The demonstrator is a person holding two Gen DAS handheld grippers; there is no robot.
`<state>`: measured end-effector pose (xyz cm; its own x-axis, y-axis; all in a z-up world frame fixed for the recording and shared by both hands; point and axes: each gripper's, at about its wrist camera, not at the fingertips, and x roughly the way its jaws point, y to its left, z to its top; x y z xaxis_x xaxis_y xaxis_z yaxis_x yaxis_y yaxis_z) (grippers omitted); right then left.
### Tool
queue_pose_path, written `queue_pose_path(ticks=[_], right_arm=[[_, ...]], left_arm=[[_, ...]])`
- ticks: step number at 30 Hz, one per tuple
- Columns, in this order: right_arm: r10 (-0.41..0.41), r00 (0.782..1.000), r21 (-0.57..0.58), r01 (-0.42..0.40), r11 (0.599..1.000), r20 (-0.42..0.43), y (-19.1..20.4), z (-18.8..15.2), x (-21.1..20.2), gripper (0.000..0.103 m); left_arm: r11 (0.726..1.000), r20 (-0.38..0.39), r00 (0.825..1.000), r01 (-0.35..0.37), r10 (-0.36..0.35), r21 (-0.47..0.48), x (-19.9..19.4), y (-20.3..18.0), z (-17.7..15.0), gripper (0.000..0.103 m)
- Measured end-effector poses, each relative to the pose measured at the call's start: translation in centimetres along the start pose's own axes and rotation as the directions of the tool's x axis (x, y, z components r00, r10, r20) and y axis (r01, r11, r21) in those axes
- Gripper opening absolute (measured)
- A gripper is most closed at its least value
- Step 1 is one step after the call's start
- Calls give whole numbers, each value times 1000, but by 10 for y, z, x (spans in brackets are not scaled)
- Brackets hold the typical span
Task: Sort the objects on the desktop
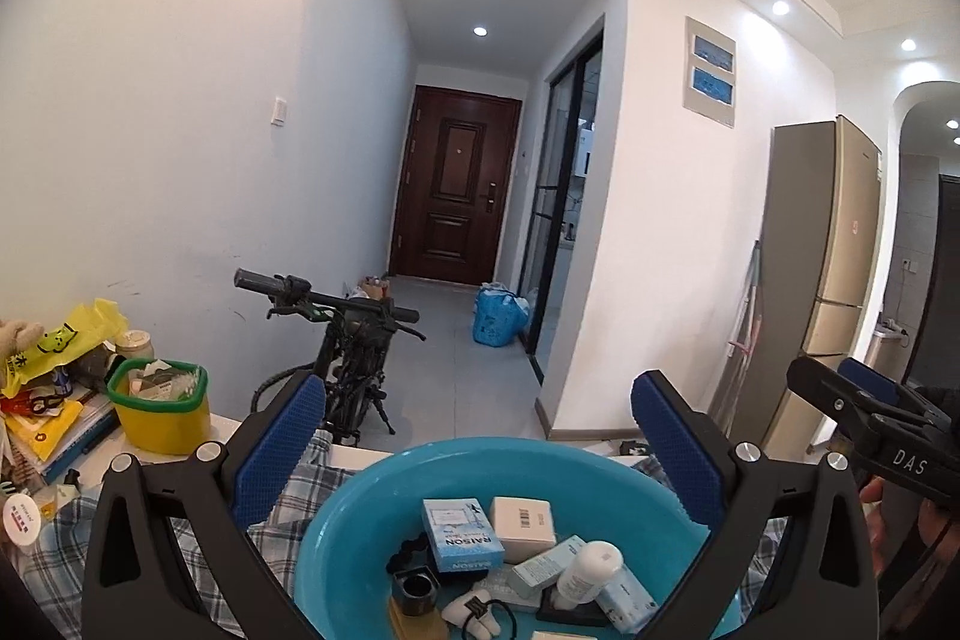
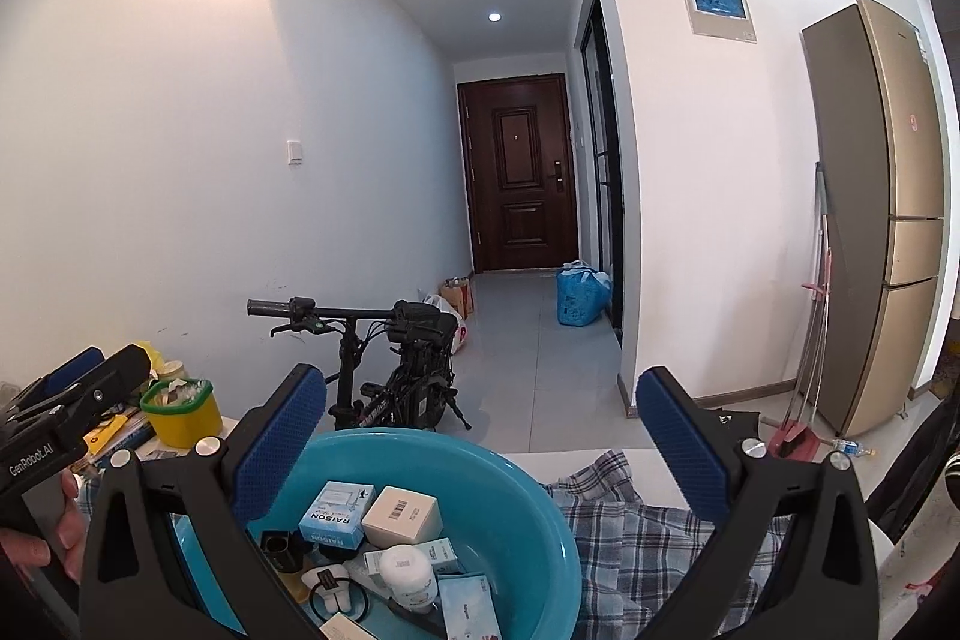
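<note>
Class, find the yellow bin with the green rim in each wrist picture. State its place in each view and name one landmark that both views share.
Left wrist view: the yellow bin stands at lower left, left of the left gripper and the blue basin.
Right wrist view: the bin sits at lower left again, beside the other gripper's tip, left of the basin.
Shared landmark: the brown door at the hallway's end.

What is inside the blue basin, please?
The blue basin holds a blue RAISON box, a beige barcoded box, a white bottle, a small black container and other small packs. Items underneath and the bottom are mostly covered.
</note>
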<state>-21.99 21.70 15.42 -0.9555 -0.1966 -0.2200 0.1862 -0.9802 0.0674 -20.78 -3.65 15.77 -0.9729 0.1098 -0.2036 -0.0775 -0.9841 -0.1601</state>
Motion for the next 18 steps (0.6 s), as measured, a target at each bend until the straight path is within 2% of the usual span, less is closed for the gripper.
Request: queue_pose_path(ticks=[5,10,13,18], right_arm=[[9,1000,-18,-9,1000,12,5,3,-22,103],[5,1000,-1,-5,1000,11,5,4,-41,103],[6,1000,-6,-6,1000,14,4,4,-53,103],[7,1000,-16,-6,1000,24,7,2,-77,103]], left_arm=[[998,21,1000,-15,14,56,-23,-12,1,103],[1000,3,1000,0,0,-14,-41,-7,-7,103],[1000,-10,1000,-6,6,0,-51,-11,-10,103],[999,41,999,-13,12,36,-79,-22,-9,103]])
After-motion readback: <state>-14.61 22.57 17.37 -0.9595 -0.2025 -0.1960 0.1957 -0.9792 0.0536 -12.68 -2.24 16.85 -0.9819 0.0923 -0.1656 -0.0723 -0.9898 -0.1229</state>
